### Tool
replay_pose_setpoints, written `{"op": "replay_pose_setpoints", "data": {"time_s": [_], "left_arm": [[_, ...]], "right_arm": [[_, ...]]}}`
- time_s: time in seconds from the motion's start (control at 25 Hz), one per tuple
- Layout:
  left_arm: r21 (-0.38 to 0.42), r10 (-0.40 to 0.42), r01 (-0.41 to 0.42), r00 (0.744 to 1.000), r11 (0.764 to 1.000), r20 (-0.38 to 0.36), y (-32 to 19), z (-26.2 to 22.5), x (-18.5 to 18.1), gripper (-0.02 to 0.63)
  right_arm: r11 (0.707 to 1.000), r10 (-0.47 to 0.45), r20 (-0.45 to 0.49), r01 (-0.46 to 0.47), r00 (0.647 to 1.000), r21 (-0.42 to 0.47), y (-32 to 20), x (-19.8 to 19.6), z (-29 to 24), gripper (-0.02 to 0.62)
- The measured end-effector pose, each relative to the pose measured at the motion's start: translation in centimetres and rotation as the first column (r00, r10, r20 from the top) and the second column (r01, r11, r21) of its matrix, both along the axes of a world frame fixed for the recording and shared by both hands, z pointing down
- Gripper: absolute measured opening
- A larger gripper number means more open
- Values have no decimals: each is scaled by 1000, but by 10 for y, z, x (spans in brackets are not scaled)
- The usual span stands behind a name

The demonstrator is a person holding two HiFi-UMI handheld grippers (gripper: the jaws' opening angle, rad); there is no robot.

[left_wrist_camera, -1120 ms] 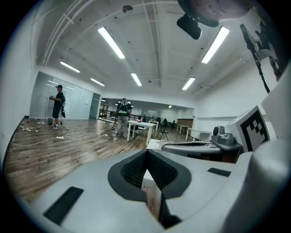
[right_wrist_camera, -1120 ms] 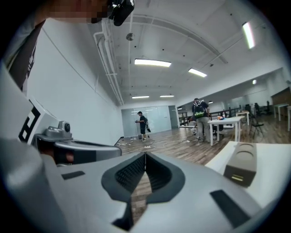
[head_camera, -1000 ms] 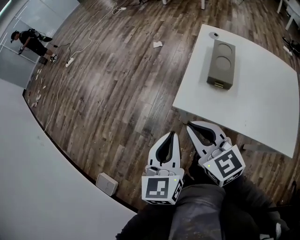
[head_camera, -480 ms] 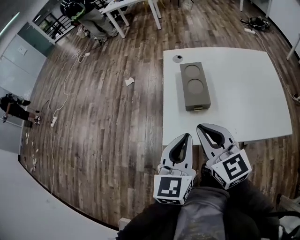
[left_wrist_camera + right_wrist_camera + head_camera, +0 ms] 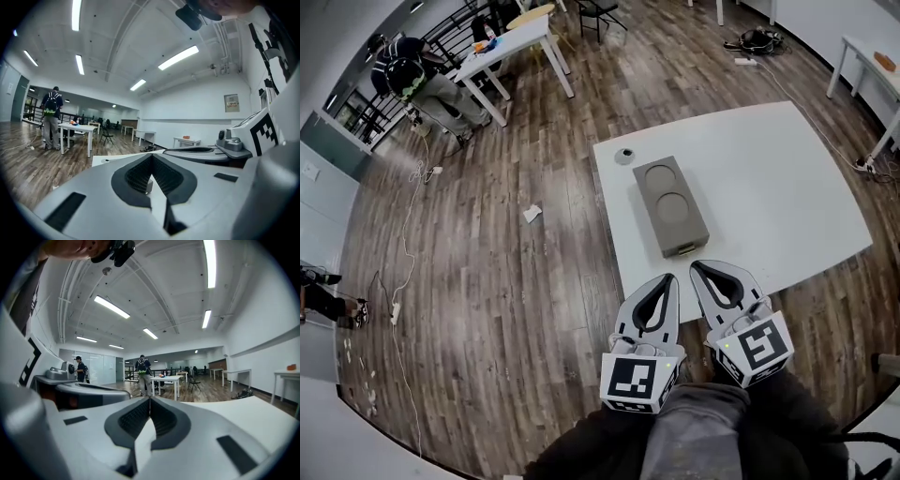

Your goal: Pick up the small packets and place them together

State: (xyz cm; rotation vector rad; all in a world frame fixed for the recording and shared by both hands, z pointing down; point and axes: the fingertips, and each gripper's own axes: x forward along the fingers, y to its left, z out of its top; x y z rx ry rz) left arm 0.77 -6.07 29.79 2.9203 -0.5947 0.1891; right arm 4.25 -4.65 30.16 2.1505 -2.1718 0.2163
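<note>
No small packets show in any view. My left gripper (image 5: 667, 279) and right gripper (image 5: 701, 268) are held side by side, close to the body, at the near edge of a white table (image 5: 787, 187). Both are shut with nothing in them. On the table lies a grey-brown oblong box (image 5: 670, 206) with two round recesses, just beyond the tips. A small round grey thing (image 5: 624, 156) sits at the table's far left corner. In the left gripper view the jaws (image 5: 151, 155) meet at the tip; in the right gripper view the jaws (image 5: 150, 398) do too.
A scrap of paper (image 5: 532, 214) lies on the wood floor left of the table. Cables (image 5: 403, 272) trail along the floor at the left. Two people (image 5: 412, 75) stand by a far white table (image 5: 511, 37). Another table (image 5: 872, 56) stands at the far right.
The view has swung round, so the white table with the box now lies straight ahead of both grippers. The grippers have stayed shut and side by side.
</note>
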Motion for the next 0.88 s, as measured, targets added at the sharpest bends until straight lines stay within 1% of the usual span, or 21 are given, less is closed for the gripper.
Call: {"op": "replay_pose_setpoints", "data": {"time_s": [0.2,0.32,0.48,0.68,0.88], "left_arm": [[32,86,-86,996,996,-5,-12,-7,1,3],[26,134,-134,991,991,1,-15,-4,1,3],[18,171,-171,985,985,1,-17,-5,7,3],[31,183,-183,983,983,-8,-20,-10,17,3],[33,165,-165,986,986,-16,-27,-15,21,3]], "right_arm": [[995,93,-11,-93,996,29,-9,1,-9,3],[991,135,-9,-135,991,19,-9,-2,-4,3],[984,176,-11,-176,984,15,-8,4,-5,4],[980,196,-18,-195,980,30,-11,17,-11,4],[980,199,-21,-199,980,32,-16,26,-14,5]]}}
